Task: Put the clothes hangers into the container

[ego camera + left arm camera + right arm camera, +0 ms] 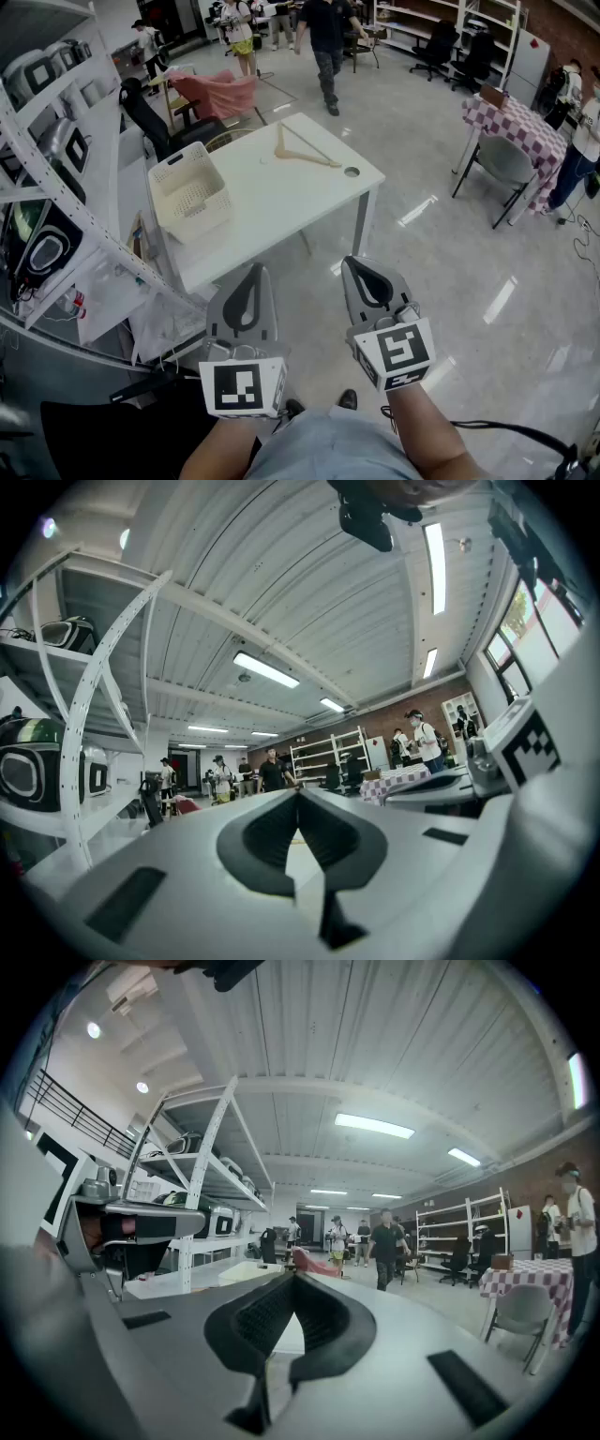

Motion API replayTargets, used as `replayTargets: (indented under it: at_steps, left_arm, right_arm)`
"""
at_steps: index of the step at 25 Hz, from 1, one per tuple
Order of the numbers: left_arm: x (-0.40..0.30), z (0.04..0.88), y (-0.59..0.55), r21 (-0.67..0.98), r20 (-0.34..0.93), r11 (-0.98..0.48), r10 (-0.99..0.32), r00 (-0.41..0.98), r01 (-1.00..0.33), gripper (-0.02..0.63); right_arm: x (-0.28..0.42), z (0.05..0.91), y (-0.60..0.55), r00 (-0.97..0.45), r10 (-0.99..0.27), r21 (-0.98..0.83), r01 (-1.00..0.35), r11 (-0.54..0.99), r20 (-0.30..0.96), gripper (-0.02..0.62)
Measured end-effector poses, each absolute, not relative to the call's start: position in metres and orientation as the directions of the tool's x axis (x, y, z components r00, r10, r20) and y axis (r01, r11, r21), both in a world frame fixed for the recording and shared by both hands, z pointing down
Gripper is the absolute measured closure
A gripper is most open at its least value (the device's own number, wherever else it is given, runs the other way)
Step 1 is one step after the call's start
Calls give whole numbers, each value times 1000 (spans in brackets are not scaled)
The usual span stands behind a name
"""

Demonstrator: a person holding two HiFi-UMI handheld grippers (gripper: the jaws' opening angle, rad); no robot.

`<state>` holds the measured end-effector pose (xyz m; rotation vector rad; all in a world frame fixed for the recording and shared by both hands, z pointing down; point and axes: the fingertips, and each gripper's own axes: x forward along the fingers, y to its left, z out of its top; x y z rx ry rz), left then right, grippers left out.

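Claws, head view: left claw [253, 269] and right claw [352, 262] are both closed tip to tip and empty. They are held side by side over the floor, short of the counter [281, 211].
Hanger, head view: one wooden clothes hanger [305, 150] lies flat on the far part of the counter, near a round cable hole [352, 172] and well apart from the container.
Container, head view: the cream slatted basket [192, 199] sits at the counter's left edge, open side up, and looks empty.
Handling, judged: probably light, stiff, smooth wood that may skate under a pinch. Lying flat, it leaves little to get under, so one sloping arm near the neck seems the best hold.
Room, head view: the counter's near edge lies between the claws and the hanger. The shelf rack [56, 187] crowds the left, close by the basket. The floor to the right is open.
Left gripper view: the left claw [298, 794] has its jaws together with nothing between them. It points level into the room, and no hanger can be made out.
Right gripper view: the right claw [292, 1279] has its jaws together and is empty. The shelf rack [202, 1176] stands to the left, and the people are far off.
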<state>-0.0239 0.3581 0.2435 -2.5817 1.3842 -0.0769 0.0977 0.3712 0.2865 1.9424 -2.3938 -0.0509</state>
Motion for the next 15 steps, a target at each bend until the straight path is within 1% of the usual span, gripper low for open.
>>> replayTargets:
  at_steps: [11, 15]
  left_arm:
    - [20, 252, 363, -226, -33, -519, -842, 538, -825, 594]
    - [33, 254, 362, -232, -34, -508, -848, 529, -829, 595]
  right_arm:
    - [136, 295, 373, -246, -969, 52, -967, 248, 29, 584]
    - [153, 297, 366, -259, -965, 24, -965, 260, 27, 584]
